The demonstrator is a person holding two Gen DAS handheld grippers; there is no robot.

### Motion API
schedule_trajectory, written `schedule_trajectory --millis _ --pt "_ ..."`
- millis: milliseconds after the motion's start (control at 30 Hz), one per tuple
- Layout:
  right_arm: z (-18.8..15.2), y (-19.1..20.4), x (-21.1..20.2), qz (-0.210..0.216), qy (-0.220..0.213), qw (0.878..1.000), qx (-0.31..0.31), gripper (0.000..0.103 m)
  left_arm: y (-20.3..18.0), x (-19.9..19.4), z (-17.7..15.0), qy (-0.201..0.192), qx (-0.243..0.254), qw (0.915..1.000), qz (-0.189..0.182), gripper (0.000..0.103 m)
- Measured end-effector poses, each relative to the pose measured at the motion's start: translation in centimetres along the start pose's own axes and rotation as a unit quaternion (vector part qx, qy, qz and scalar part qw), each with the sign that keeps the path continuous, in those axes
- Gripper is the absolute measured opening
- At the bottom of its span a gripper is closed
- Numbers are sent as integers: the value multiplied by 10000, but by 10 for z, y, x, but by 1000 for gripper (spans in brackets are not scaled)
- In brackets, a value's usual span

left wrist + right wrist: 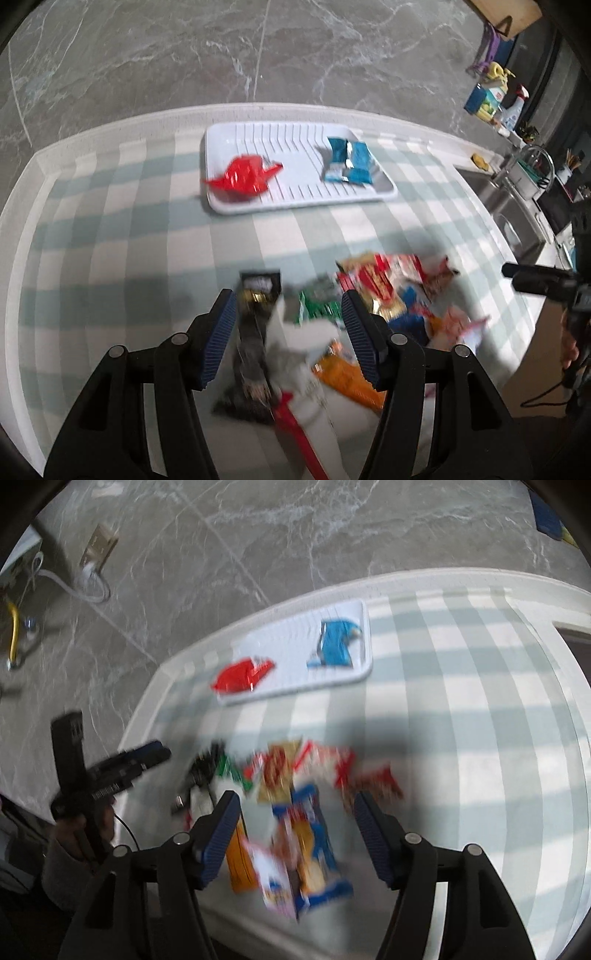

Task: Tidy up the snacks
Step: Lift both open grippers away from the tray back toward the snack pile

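Observation:
A white ribbed tray [229,206] sits at the far side of the checked tablecloth. It holds a red packet [242,177] on the left and blue packets [347,160] on the right. The tray [364,672], red packet [240,675] and blue packets [334,642] also show in the right wrist view. My left gripper [288,297] hangs open above a blurred pile of loose snacks: a black packet [255,332], a green one [317,306], an orange one [347,376]. My right gripper [297,795] is open over the same pile, above a blue-and-yellow packet [314,849]. Neither gripper holds anything.
A sink [509,206] with a tap lies past the table's right end, and cleaning bottles [495,99] stand behind it. Grey marble floor [184,55] lies beyond the table's far edge. A cable and wall plate [92,568] are on the floor at the left.

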State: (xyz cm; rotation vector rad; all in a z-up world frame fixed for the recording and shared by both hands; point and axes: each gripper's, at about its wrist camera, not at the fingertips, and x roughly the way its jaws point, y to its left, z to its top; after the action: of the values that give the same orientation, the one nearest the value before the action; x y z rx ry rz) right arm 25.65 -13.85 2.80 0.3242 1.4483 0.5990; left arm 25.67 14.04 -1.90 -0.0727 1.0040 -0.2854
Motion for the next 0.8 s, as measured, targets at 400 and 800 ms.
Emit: schedule_trajectory --millis 400,800 --pt "-73 25 25 -20 344 9979 -541 67 -22 -11 -65 366 -97 9993 6 57" --pt "-77 33 49 -223 425 9972 -580 59 -19 6 -97 648 -251 9976 -6 57"
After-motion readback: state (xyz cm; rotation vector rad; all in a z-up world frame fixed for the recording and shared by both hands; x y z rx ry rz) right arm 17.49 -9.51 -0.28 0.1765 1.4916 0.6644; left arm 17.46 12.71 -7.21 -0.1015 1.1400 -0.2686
